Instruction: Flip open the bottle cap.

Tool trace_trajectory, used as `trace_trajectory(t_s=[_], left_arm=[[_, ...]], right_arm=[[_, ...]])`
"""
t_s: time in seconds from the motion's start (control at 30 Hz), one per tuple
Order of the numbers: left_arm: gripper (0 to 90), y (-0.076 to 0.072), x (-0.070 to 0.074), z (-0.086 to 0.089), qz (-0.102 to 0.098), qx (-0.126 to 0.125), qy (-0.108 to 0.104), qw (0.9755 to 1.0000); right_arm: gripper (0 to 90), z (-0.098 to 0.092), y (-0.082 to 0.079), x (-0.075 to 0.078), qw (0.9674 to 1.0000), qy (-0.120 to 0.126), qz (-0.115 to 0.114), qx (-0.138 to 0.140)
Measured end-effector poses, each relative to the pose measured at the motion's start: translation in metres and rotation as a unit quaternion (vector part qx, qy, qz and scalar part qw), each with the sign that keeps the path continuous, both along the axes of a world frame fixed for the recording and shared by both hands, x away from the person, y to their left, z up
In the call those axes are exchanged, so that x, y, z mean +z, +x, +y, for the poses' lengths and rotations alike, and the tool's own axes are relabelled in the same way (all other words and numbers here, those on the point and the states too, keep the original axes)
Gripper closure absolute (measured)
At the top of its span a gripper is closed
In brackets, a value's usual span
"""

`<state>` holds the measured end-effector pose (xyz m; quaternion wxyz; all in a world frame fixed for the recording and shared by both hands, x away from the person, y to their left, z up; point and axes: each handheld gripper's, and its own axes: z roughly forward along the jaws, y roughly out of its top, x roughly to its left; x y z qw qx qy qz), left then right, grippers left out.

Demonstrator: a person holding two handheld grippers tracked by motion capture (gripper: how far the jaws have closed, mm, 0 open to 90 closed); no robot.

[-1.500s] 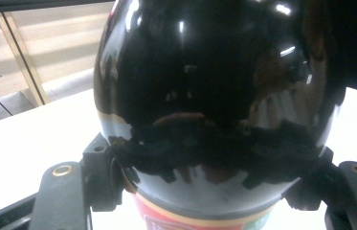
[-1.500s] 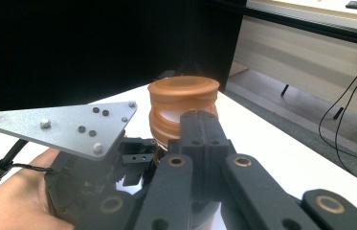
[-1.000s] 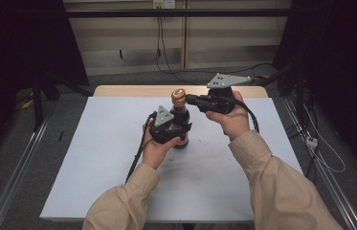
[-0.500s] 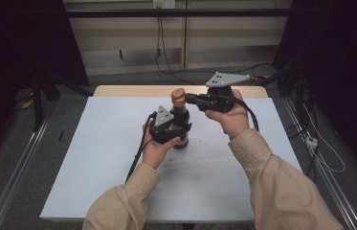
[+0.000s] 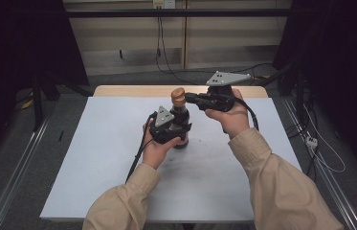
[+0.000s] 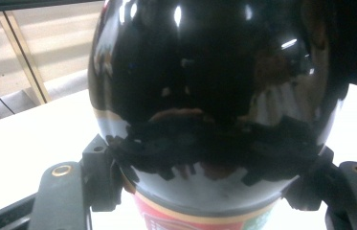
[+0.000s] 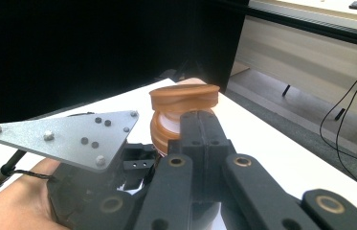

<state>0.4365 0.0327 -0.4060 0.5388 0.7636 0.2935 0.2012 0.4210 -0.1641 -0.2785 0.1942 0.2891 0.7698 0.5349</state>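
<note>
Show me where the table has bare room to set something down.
The white table top is bare left of the left gripper out to its left edge, and along its near edge between the sleeves. It is crowded mid-table, where both grippers meet at the dark bottle and right gripper.

White table (image 5: 94,158), grey floor (image 5: 18,158), dark curtains (image 5: 18,43), trailing cables (image 5: 159,38)
</note>
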Motion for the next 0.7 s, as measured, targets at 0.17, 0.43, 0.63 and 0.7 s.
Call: trace_trajectory(t_s=[0.17, 0.43, 0.63, 0.7], left_arm=[[30.2, 0.0, -0.0003, 0.0001, -0.001, 0.0, 0.001, 1.0], [30.1, 0.0, -0.0008, 0.0005, 0.0, 0.001, 0.001, 1.0], [30.1, 0.0, -0.0013, 0.0012, 0.001, 0.001, 0.002, 1.0], [30.1, -0.0001, -0.0015, 0.0012, 0.001, 0.002, 0.001, 1.0]], right_arm=[[90.0, 0.0, 0.0008, 0.0008, 1.0, 0.003, 0.0, -0.001], [90.0, 0.0011, 0.0017, 0.001, 1.0, 0.001, 0.001, -0.001], [90.0, 0.0027, 0.0022, 0.0014, 1.0, 0.001, 0.001, -0.001], [90.0, 0.0031, 0.0023, 0.002, 1.0, 0.003, 0.002, -0.001]])
